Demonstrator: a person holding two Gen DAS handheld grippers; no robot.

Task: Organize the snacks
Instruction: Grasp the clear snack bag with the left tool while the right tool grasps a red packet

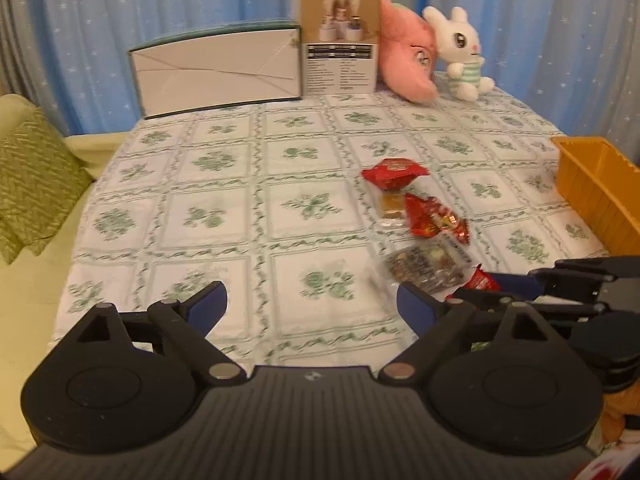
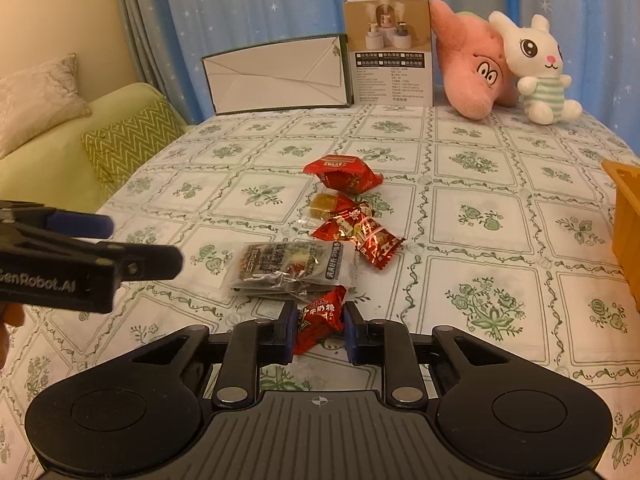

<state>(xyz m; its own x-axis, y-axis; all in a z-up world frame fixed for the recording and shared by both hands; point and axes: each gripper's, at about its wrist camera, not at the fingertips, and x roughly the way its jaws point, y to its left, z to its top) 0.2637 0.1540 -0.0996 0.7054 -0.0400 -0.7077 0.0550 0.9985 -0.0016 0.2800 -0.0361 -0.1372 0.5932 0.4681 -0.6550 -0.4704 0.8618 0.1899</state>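
Red candy [image 2: 320, 320] pinched in right gripper [image 2: 318, 330] above table's near edge [image 2: 500, 240]; left gripper [image 1: 312, 306] spread, empty; orange bin [image 1: 600, 184] at right edge.

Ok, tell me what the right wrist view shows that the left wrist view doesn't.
Only the right wrist view shows the right tool shut on a small red candy, and a pale cushion on the sofa. Only the left wrist view shows the left tool open with nothing between its fingers. Both show the snack pile, including the clear dark packet, the orange bin, the two boxes, and the white bunny beside the pink plush.
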